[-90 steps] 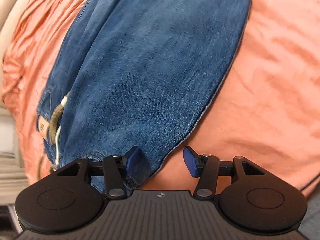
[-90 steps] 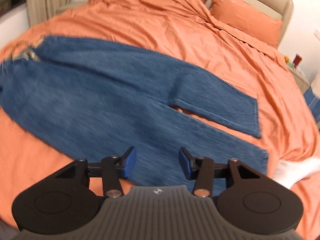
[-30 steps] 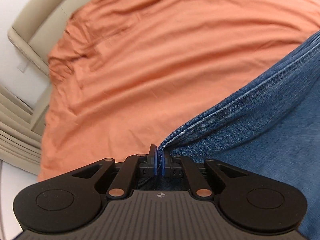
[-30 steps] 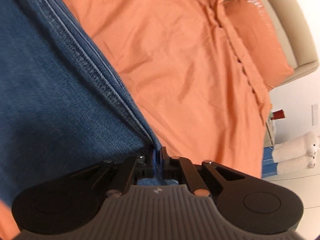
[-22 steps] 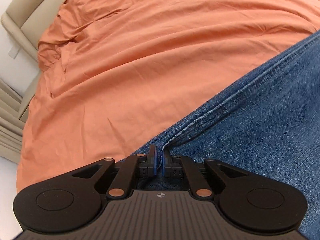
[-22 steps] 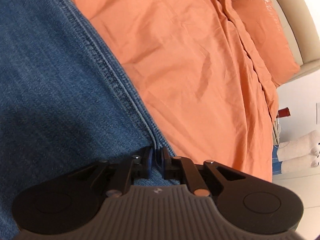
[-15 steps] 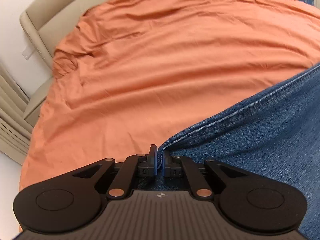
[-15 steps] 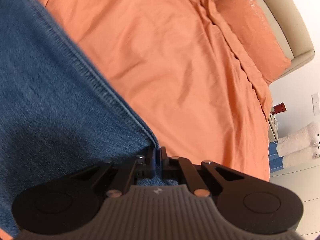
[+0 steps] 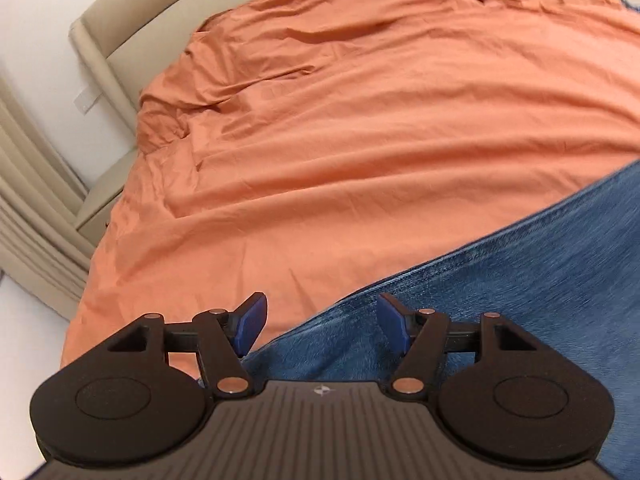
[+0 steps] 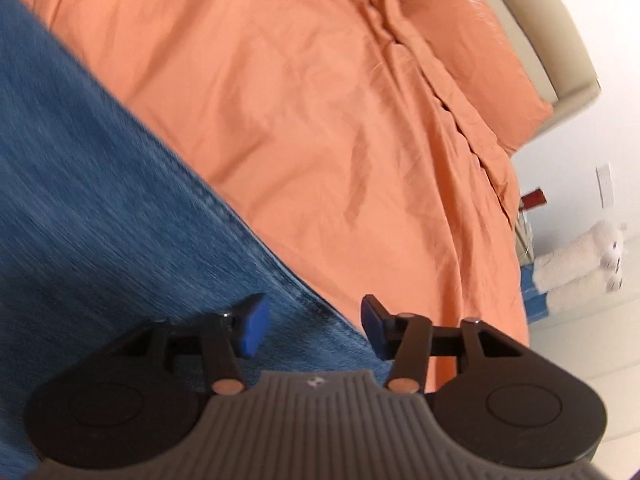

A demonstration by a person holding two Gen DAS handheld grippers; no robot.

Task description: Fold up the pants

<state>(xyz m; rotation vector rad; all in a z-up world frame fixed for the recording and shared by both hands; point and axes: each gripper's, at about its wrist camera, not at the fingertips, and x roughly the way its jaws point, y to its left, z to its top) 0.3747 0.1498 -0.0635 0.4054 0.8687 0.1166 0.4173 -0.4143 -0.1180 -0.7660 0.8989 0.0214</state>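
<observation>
Blue denim pants (image 9: 520, 288) lie on the orange bed cover (image 9: 360, 120). In the left wrist view their seamed edge runs from lower centre up to the right. My left gripper (image 9: 322, 322) is open, its blue pads apart just above that edge, holding nothing. In the right wrist view the pants (image 10: 100, 208) fill the left side, the edge running down to the gripper. My right gripper (image 10: 314, 326) is open over the edge, empty.
A beige headboard (image 9: 132, 20) and pleated curtain (image 9: 28, 216) stand at the left. An orange pillow (image 10: 472, 52) lies by the headboard at the right. A white plush toy (image 10: 580, 256) and a small red object (image 10: 532, 200) sit beyond the bed's right side.
Both grippers were shut on the pants' seamed edge half a second ago. Both have opened and let the denim go; it now lies on the bed.
</observation>
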